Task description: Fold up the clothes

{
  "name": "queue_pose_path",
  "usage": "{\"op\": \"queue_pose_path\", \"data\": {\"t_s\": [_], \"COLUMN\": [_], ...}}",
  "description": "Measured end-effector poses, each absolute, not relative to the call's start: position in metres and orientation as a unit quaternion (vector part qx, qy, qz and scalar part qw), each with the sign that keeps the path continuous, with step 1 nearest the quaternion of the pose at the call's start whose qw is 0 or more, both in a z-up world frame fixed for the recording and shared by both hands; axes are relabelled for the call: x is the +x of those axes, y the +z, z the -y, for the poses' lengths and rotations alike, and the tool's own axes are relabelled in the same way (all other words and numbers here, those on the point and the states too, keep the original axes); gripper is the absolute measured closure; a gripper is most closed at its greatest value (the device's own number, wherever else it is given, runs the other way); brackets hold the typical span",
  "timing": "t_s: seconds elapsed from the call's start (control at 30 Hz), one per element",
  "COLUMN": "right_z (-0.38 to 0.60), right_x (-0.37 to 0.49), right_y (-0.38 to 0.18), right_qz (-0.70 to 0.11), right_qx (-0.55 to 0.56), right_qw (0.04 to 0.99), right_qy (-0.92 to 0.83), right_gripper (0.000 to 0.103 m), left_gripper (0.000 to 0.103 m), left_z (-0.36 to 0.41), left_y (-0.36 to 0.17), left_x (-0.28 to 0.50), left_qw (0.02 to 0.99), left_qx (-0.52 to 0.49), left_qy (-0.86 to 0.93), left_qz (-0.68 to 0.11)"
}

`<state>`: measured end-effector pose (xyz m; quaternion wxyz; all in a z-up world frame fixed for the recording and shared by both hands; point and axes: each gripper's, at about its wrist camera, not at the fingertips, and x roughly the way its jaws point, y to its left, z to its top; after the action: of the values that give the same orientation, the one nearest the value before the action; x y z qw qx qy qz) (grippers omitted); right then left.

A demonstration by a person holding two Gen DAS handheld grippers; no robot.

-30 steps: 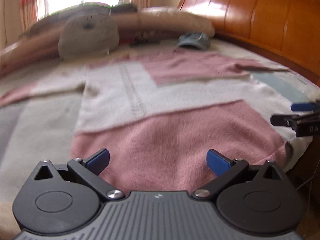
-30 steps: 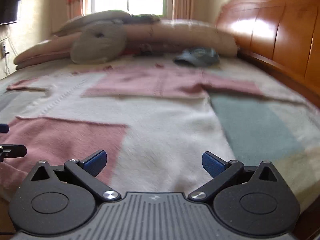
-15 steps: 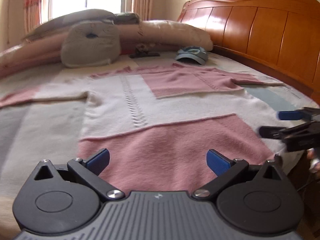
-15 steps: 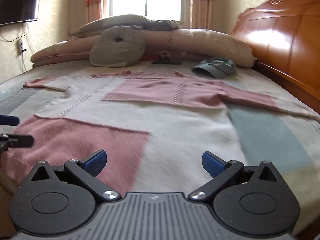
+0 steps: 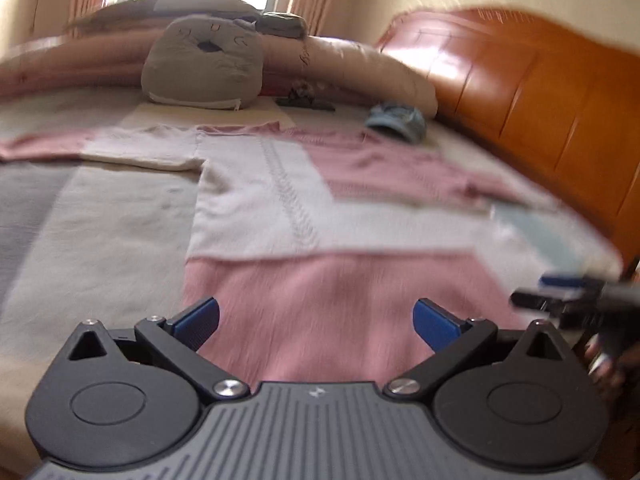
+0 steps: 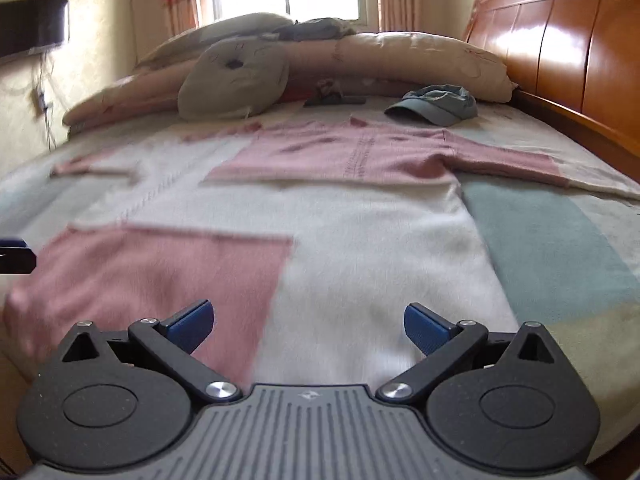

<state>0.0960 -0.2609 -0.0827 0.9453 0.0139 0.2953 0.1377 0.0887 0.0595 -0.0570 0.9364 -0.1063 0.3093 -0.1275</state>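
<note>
A pink and cream colour-block sweater (image 5: 304, 216) (image 6: 344, 216) lies spread flat on the bed, sleeves out to both sides. My left gripper (image 5: 316, 320) hovers open over the pink hem panel, nothing between its blue pads. My right gripper (image 6: 308, 322) is open too, above the hem where pink meets cream. In the left wrist view the right gripper (image 5: 560, 292) shows at the right edge, with a hand behind it. The left gripper's tip (image 6: 14, 254) pokes in at the left edge of the right wrist view.
A grey cushion (image 5: 204, 68) (image 6: 236, 76), long pillows (image 6: 416, 60) and a blue cap (image 5: 396, 120) (image 6: 436, 104) lie beyond the sweater. A wooden headboard (image 5: 540, 92) (image 6: 568, 36) runs along the right. The bed's near edge is just below both grippers.
Both views have shifted and tilted, blurring the scene; the left gripper has turned left, the right gripper has dropped slightly toward the hem. Both stay open and the sweater lies as before.
</note>
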Motion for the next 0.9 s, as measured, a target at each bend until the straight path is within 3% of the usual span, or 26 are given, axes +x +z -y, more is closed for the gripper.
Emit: {"op": "queue_pose_path", "data": {"t_s": [0.2,0.3,0.53,0.77,0.9], "right_z": [0.252,0.238,0.199,0.139,0.104], "right_x": [0.134,0.147,0.169,0.173,0.176], "right_y": [-0.067,-0.063,-0.064,-0.054,-0.059], "right_qz": [-0.311,-0.330,-0.386,-0.331,-0.326], "right_qx": [0.058,0.047,-0.080,-0.145,-0.142], "right_qw": [0.927,0.910,0.881,0.848,0.818], "right_qy": [0.199,0.245,0.264,0.388,0.453], "right_gripper": [0.000,0.000,0.000,0.000,0.000], "left_gripper": [0.001,0.001,0.001,0.001,0.001], "left_z": [-0.051,-0.040,-0.061,-0.103,-0.104], "left_y": [-0.065,-0.071,-0.057,-0.062,-0.080], "left_x": [0.132,0.143,0.152,0.187,0.200], "left_qw": [0.893,0.874,0.866,0.828,0.818], "left_qx": [-0.174,-0.149,-0.142,-0.286,-0.282], "left_qy": [-0.202,-0.223,-0.200,-0.229,-0.211], "left_qz": [-0.363,-0.405,-0.436,-0.426,-0.455]}}
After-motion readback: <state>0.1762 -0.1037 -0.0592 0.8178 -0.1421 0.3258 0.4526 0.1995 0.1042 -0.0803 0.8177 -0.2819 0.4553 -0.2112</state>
